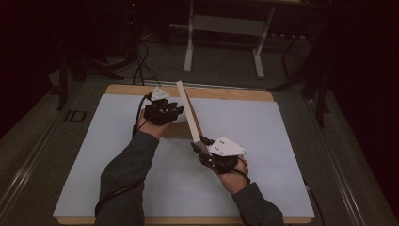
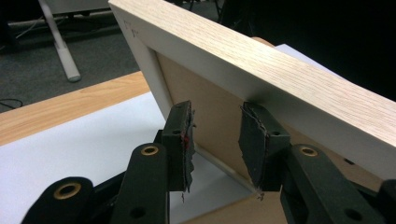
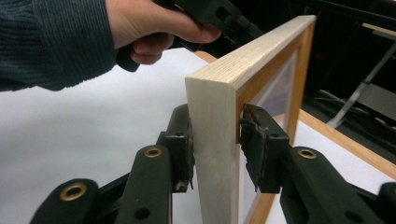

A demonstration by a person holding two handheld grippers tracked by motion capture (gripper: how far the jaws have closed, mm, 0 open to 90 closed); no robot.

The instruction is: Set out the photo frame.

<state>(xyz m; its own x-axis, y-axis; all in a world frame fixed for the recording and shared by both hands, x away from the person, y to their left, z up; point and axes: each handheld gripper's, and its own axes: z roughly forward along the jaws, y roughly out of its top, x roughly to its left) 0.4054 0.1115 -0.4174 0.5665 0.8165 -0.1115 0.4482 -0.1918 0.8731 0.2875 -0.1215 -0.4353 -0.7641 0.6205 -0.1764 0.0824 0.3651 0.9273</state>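
In the high view, the left gripper [image 1: 175, 112] is sitting left of centre, its hand [image 1: 145, 123] coming up from the lower left, right beside the back face of a light wooden picture frame [image 1: 188, 113]. The frame is standing on edge at the middle of the picture, slanting from upper centre down toward lower right, over a white board [image 1: 282, 141] that is lying on a wooden table [image 1: 226, 93].

In the left gripper view, the black jaws are standing apart at the lower middle, pointing at the frame's brown backing [image 2: 219, 112]; they look close to the backing and to the rim above them, but whether they are touching is unclear, and nothing is lying between the pads.

In the right gripper view, the frame's corner edge is rising at the centre between the jaws of the right gripper [image 3: 215, 140]. The left pad is resting against the wood, while a thin gap seems to be showing at the right pad, so a firm clamp cannot be told. The other hand is showing at upper left.
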